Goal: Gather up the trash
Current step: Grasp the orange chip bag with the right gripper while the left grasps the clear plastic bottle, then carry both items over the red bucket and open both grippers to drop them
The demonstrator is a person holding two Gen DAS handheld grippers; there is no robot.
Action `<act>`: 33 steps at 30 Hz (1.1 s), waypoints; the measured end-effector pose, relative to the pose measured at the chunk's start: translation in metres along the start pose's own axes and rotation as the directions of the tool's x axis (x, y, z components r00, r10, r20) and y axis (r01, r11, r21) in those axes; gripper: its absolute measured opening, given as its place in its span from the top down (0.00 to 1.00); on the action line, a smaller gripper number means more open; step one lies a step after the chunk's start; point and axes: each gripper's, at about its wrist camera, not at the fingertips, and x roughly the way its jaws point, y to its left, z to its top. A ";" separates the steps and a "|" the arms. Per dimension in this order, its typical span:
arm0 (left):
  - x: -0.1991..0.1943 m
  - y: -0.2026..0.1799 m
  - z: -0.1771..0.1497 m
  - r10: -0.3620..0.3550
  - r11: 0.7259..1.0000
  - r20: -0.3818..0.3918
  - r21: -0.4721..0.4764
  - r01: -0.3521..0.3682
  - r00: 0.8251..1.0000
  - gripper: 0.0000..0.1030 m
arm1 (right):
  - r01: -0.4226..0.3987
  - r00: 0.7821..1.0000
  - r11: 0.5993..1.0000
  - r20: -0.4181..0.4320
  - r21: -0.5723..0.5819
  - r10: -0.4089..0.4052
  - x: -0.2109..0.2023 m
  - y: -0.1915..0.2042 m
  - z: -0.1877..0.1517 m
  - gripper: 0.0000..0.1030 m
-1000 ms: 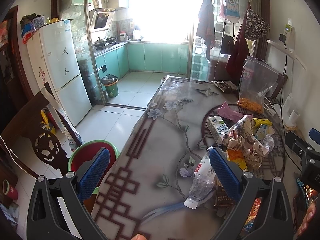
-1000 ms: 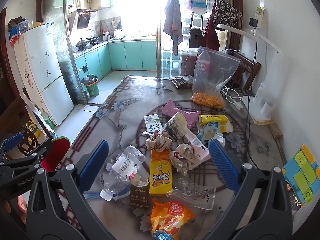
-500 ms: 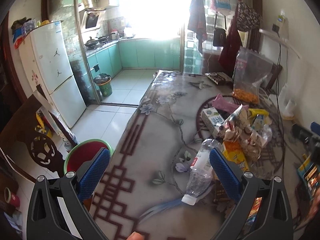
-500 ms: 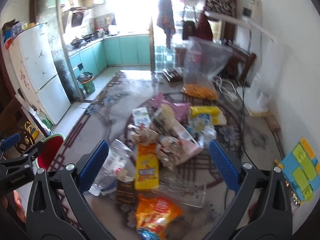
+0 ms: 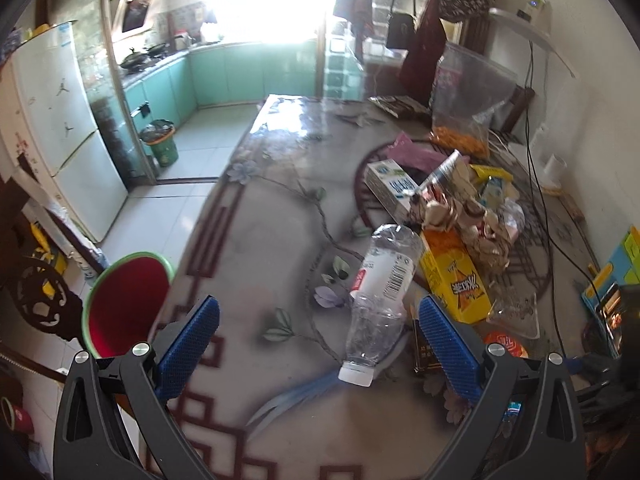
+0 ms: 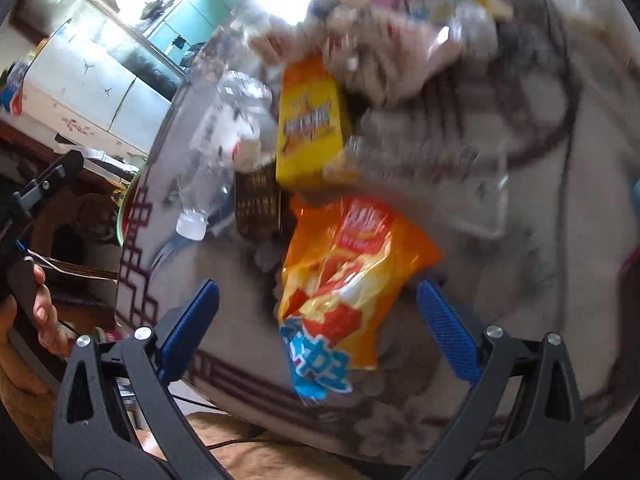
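Note:
Trash lies heaped on the patterned table (image 5: pixel 256 248). A crushed clear plastic bottle (image 5: pixel 380 292) lies with its white cap toward me, just inside my open left gripper (image 5: pixel 318 344) near its right finger. A yellow snack box (image 5: pixel 454 276), crumpled paper (image 5: pixel 468 216) and a milk carton (image 5: pixel 394 188) lie beyond. In the blurred right wrist view an orange chip bag (image 6: pixel 352 280) lies between the wide-open fingers of my right gripper (image 6: pixel 318 328), which hovers above it. The bottle (image 6: pixel 216 148) and yellow box (image 6: pixel 310 120) lie farther off.
A red bin with a green rim (image 5: pixel 126 300) stands on the floor by the table's left edge. A clear bag with orange contents (image 5: pixel 466 116) stands at the back right. Cables (image 5: pixel 548 216) run along the right side. A hand (image 6: pixel 38 312) holds the left tool.
The right gripper has dropped and tilted down toward the orange chip bag, which now fills its view. The left gripper moved slightly right and forward, bringing the bottle between its fingers.

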 end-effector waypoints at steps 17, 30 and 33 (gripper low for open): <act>0.116 -0.047 0.022 -0.075 0.995 -0.224 0.054 0.089 0.972 0.20 | -0.117 0.983 0.986 0.124 -0.117 0.132 -0.071 -0.016 0.041 0.62; 0.131 -0.043 0.022 -0.119 0.993 -0.250 -0.057 0.108 0.961 0.48 | -0.198 0.965 0.970 0.147 -0.143 0.219 -0.066 -0.015 0.088 0.62; 0.120 -0.023 0.031 -0.143 0.988 -0.196 -0.080 0.130 0.970 0.48 | -0.186 0.964 0.972 0.164 -0.145 0.209 -0.063 0.000 0.092 0.62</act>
